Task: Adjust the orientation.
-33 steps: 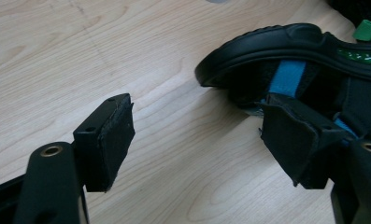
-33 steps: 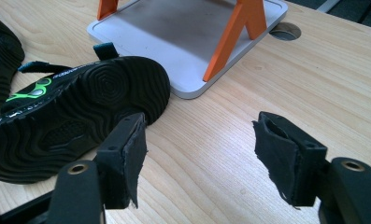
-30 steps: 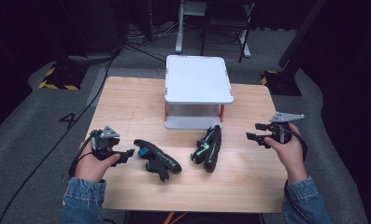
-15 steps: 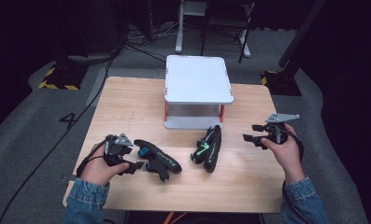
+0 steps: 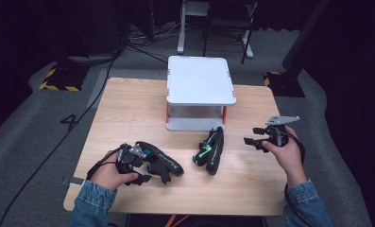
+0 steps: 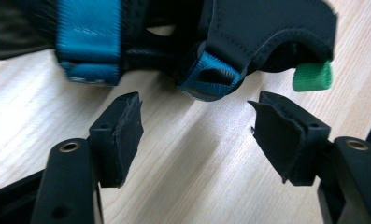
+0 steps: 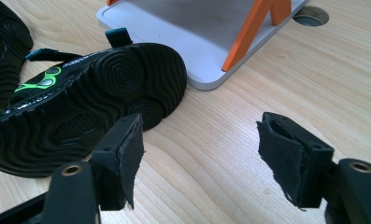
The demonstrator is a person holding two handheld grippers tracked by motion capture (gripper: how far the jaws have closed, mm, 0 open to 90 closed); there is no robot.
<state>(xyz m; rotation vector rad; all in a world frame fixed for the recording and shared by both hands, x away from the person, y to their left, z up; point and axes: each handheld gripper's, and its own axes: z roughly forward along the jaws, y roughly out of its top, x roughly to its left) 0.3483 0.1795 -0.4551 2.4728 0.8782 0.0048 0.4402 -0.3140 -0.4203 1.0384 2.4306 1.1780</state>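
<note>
- Left gripper (image 5: 145, 177) low at the table's near left; jaws apart and just been narrowing, bare wood between the pads, nothing gripped.
- Blue-strapped sandal (image 5: 159, 161) lies just beyond its tips, apparently not touching.
- Right gripper (image 5: 254, 141) at right, jaws wide, empty.
- Green-marked sandal (image 5: 212, 149) on its side mid-table, near the white stand (image 5: 199, 80).

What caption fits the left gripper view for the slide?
Left gripper, fingers open and just closing, nears the black sandal with blue straps on the light wooden table.
</note>
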